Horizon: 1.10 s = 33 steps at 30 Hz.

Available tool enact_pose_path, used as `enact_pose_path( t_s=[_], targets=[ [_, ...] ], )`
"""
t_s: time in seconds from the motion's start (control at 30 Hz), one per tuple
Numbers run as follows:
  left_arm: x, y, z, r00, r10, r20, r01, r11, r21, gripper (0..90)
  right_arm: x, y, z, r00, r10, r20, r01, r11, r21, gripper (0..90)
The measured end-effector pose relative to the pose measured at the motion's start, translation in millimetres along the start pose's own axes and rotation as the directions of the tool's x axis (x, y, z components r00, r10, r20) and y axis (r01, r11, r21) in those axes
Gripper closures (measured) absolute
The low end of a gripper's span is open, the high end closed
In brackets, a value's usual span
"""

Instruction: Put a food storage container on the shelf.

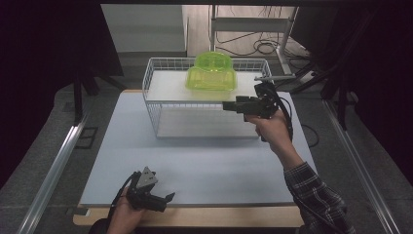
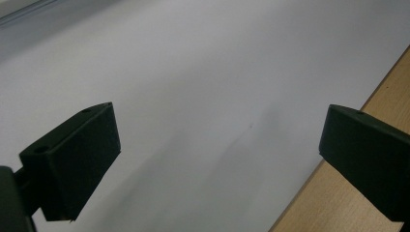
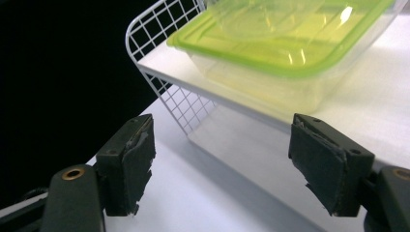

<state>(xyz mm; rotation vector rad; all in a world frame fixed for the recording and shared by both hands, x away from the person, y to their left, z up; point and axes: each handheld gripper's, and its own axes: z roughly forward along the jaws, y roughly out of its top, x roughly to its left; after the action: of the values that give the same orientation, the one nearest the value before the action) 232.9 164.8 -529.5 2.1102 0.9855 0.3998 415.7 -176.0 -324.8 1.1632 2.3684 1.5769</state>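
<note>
Green lid (image 3: 285,43) hides the container's (image 1: 211,78) inside; right tool (image 3: 220,162) gapes.

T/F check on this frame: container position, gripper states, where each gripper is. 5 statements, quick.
1. The green-lidded container sits on the upper shelf of the white wire rack. True.
2. The right gripper is shut on the container. False: its jaws stand apart and hold nothing, just short of the rack's front edge.
3. The left gripper is open near the front edge of the table. True.
4. The container's lid is off and lies on the table. False: the lid is on the container.
5. The left gripper is reaching into the rack's lower level. False: it is well away from the rack, at the near edge of the table.
</note>
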Motion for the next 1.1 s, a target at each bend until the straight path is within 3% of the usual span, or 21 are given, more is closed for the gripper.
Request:
enact_pose_path(
  t_s=[0.73, 1.1],
  targets=[
    [0.1, -0.3, -0.7, 1.0000, -0.001, -0.002, 0.001, 1.0000, -0.001, 0.8, -16.1, -64.6, 19.0, 0.9974, -0.071, 0.012, 0.069, 0.991, 0.111, 10.4],
    [0.1, -0.4, -0.8, 1.0000, -0.002, -0.002, 0.002, 1.0000, -0.002, 0.8, -28.2, -103.2, 22.2, 0.9972, -0.069, 0.030, 0.063, 0.985, 0.158, 6.0]
  ],
)
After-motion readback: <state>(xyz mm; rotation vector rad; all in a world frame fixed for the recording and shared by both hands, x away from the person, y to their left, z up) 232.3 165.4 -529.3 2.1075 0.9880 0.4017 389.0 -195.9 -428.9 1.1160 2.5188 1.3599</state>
